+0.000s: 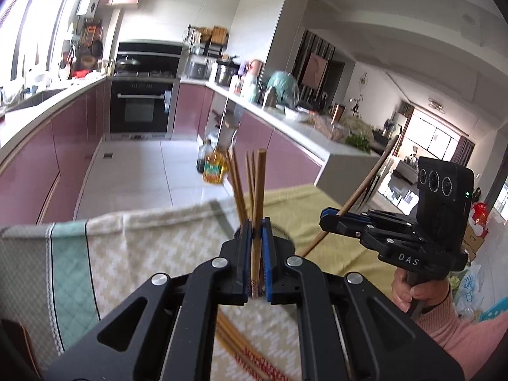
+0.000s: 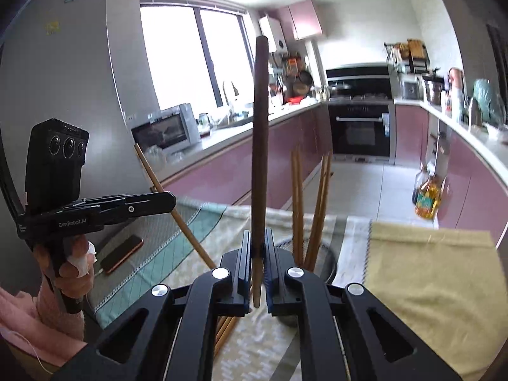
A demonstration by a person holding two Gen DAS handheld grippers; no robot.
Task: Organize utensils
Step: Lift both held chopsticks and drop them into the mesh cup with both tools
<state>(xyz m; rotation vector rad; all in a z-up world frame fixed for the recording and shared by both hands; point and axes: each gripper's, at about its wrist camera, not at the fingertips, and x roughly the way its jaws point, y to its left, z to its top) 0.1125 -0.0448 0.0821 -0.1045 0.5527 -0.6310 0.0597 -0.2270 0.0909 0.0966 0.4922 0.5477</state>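
My left gripper [image 1: 255, 223] is shut on a light wooden chopstick [image 1: 258, 190] that stands nearly upright between its blue pads. Just behind it, several more chopsticks [image 1: 236, 184] stand in a dark mesh holder [image 2: 330, 255]. My right gripper [image 2: 257, 234] is shut on a dark brown chopstick [image 2: 260, 127], also held upright. Each gripper shows in the other's view: the right gripper [image 1: 325, 219] with its slanted stick [image 1: 362, 187], and the left gripper [image 2: 171, 198] with its light stick [image 2: 165, 190]. More chopsticks [image 1: 244, 349] lie on the patterned cloth [image 1: 158, 254] below.
A yellow cloth [image 2: 428, 270] covers the table's right part. A phone [image 2: 122, 254] lies at the left on the cloth. An oil bottle [image 2: 427, 200] stands on the kitchen floor beyond the table edge. A hand in a pink sleeve [image 1: 419, 292] grips the right handle.
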